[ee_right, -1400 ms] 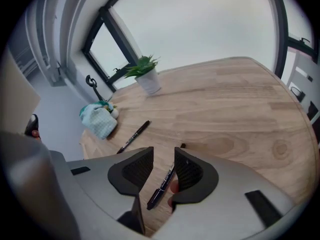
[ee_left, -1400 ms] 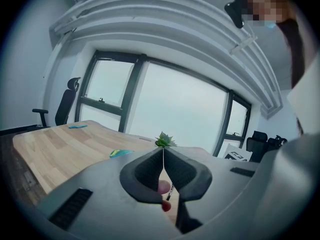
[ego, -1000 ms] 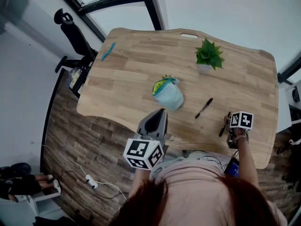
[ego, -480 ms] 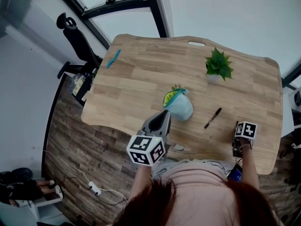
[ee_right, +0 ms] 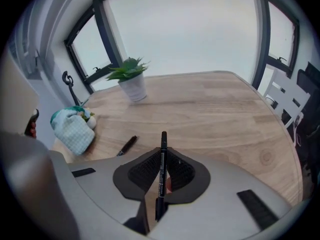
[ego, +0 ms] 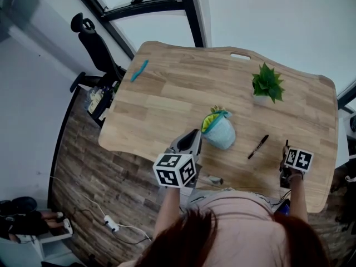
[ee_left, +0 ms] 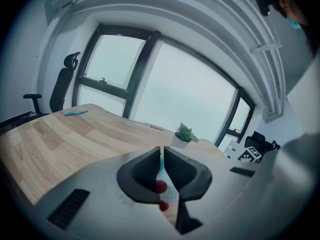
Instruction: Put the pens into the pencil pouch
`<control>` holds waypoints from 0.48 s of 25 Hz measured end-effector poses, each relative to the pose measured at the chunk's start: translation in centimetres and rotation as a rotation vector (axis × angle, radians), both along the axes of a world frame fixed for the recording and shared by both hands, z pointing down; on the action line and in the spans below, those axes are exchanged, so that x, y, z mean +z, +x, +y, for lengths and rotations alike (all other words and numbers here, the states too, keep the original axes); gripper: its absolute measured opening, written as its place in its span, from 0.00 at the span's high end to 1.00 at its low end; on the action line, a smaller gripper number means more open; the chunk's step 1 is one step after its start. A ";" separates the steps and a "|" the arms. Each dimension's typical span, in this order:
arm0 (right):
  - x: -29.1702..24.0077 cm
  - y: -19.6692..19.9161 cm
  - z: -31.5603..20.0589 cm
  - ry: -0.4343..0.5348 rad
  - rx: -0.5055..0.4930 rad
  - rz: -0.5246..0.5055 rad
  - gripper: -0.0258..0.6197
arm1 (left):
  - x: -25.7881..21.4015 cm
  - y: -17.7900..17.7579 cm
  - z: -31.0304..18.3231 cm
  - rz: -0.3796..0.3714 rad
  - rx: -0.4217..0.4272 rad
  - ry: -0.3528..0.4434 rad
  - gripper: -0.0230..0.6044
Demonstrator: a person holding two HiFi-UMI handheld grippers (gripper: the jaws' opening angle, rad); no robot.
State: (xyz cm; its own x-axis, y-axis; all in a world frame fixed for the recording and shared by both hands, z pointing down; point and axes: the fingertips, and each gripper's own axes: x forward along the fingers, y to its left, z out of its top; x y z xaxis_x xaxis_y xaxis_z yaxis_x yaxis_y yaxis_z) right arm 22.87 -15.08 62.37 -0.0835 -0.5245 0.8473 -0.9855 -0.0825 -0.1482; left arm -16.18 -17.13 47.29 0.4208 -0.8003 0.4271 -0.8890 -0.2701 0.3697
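Right gripper view, right hand-held gripper (ee_right: pixel 162 153) just closed on pen (ee_right: pixel 163 140), near table (ee_right: pixel 225 104) edge, left hand-held gripper (ee_left: pixel 162 153) shut

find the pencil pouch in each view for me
Head view: pencil pouch mid-table, just beyond the left claw.
Left gripper view: pencil pouch low centre, mostly behind that claw.
Right gripper view: pencil pouch at far left.
Shared landmark: the potted plant.
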 end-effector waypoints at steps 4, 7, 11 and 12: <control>-3.1 -1.6 -2.1 0.105 0.002 -0.078 0.91 | 1.2 -0.5 -0.8 0.011 0.000 -0.042 0.95; -5.9 -3.0 -3.7 0.196 -0.006 -0.143 0.91 | 2.0 -0.7 -1.3 0.007 0.022 -0.074 0.87; -9.4 -5.2 -5.8 0.325 -0.043 -0.225 0.91 | 3.0 -1.1 -2.2 0.033 0.021 -0.105 0.87; -10.1 -5.8 -6.2 0.352 -0.055 -0.245 0.91 | 3.3 -1.2 -2.4 0.044 0.022 -0.118 0.86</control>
